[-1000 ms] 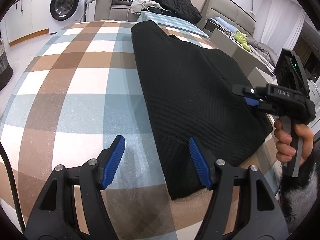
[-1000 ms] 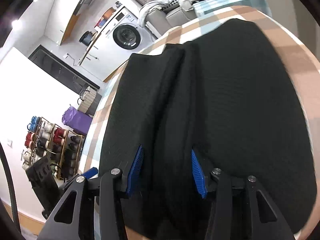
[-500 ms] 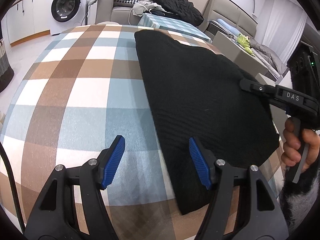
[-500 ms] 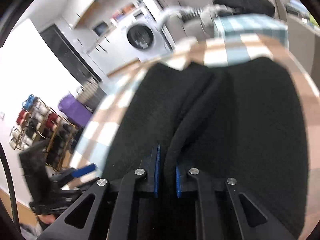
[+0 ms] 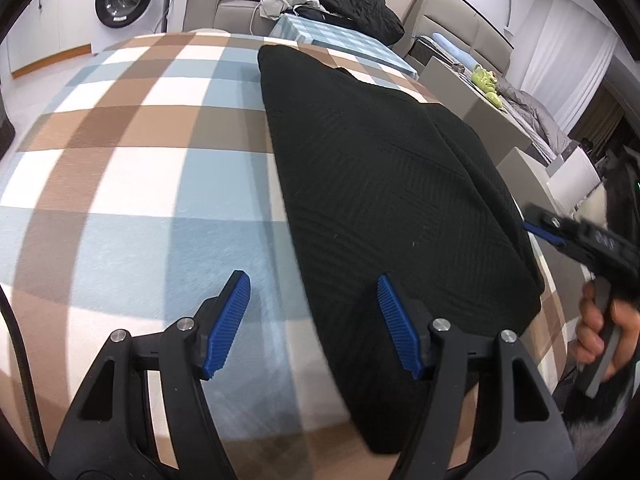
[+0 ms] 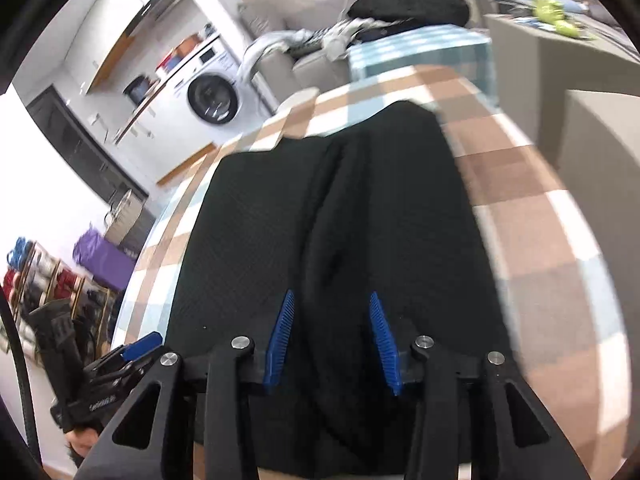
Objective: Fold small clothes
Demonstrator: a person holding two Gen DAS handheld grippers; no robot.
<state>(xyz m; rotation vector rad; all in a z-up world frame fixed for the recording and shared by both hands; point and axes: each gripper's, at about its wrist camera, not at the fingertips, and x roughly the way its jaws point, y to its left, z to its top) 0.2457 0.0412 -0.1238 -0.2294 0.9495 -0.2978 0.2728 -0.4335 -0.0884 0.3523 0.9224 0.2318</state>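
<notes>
A black knit garment (image 5: 384, 184) lies folded on a table covered with a soft plaid cloth (image 5: 132, 184) of brown, pale blue and white squares. The fabric has a fine ribbed, diagonal weave and a thick rounded fold running lengthwise, seen as a raised ridge in the right wrist view (image 6: 332, 216).

The left gripper (image 5: 314, 322) hovers over the garment's near left edge, jaws spread wide: one ribbed blue pad above the cloth, the other above the knit, neither gripping.

The right gripper (image 6: 332, 336) sits low over the ridge, jaws parted with the fold between them; its blue pads stand just beside the fabric, and I cannot tell whether they touch it.

A white washing machine (image 5: 120, 0) and a beige sofa (image 5: 224, 4) piled with clothes stand behind.
</notes>
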